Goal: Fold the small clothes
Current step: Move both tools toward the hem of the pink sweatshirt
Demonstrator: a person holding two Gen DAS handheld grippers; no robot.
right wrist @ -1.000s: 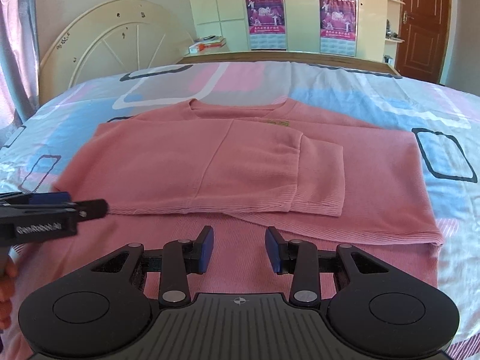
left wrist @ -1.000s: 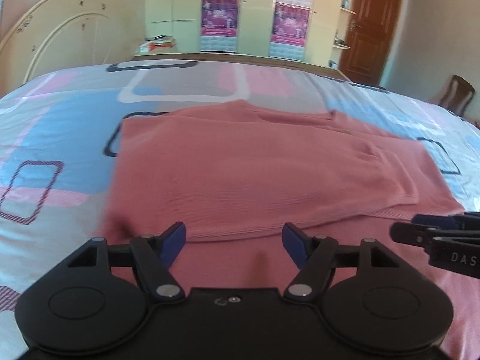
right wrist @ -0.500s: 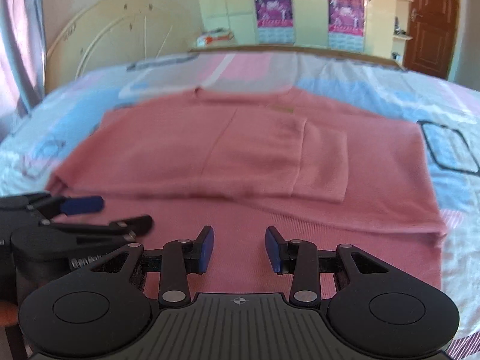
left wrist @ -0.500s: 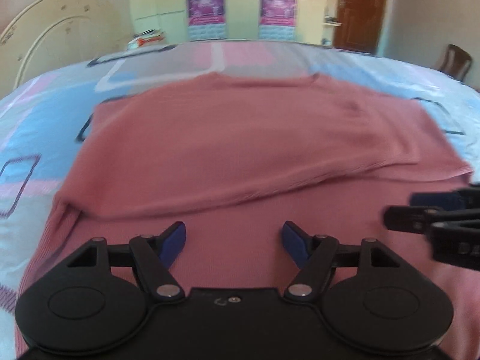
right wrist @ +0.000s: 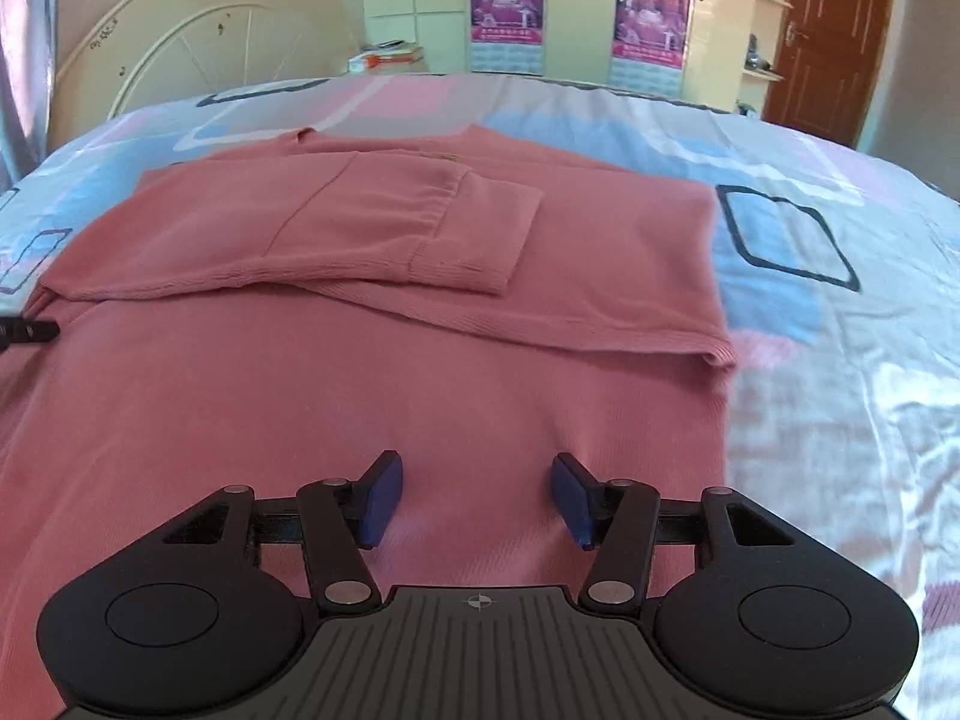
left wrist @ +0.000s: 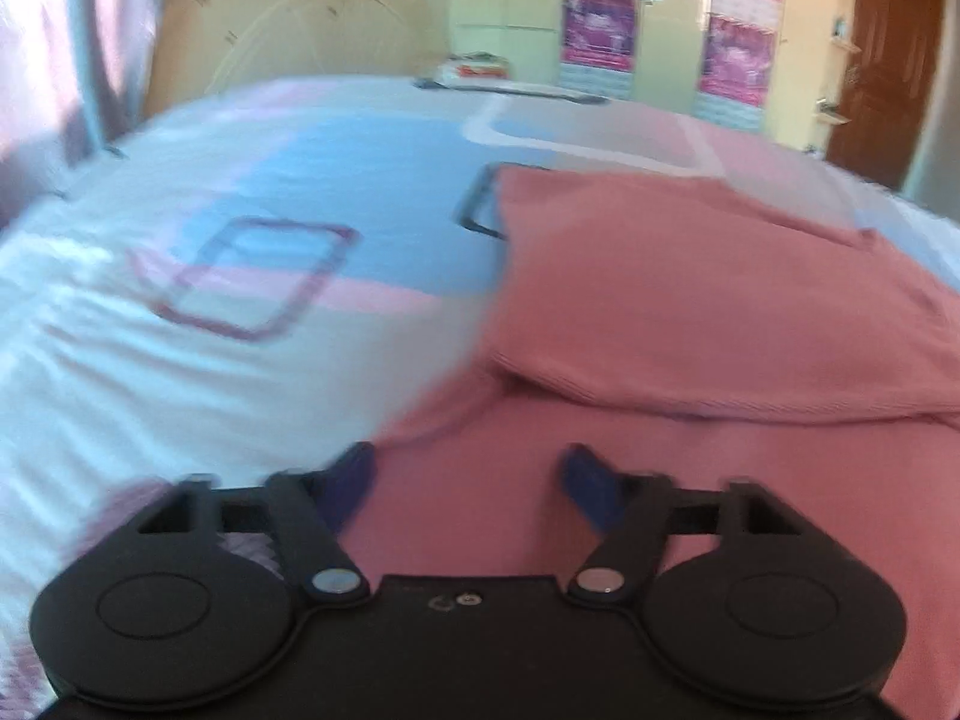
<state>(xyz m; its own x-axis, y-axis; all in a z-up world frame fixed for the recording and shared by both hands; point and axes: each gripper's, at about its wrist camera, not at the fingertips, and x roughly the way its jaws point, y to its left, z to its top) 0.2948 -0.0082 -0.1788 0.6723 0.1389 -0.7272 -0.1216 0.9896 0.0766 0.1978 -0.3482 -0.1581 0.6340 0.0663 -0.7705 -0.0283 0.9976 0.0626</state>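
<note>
Fingers of both grippers stood apart and held nothing: the right gripper (right wrist: 477,495) hovered low over the near, lower body of the pink sweater (right wrist: 372,360), and the left gripper (left wrist: 468,480) hung over that garment's near left edge, where cloth met bedsheet (left wrist: 180,360). Whether either pad touched the knit could not be told; the left view was blurred. The sweater lay flat on the bed, neckline toward the far side, with both sleeves (right wrist: 468,234) crossed over the chest — an arrangement that left a plain rectangle, ready for a crosswise fold. Placement of one gripper toward each side of the hem suggested the next step: pinching the lower edge at two points so that it could be lifted evenly toward the collar. Beyond the patterned sheet stood a curved headboard (right wrist: 198,48), wardrobe doors bearing posters (right wrist: 507,15), and a brown door (right wrist: 840,36).
</note>
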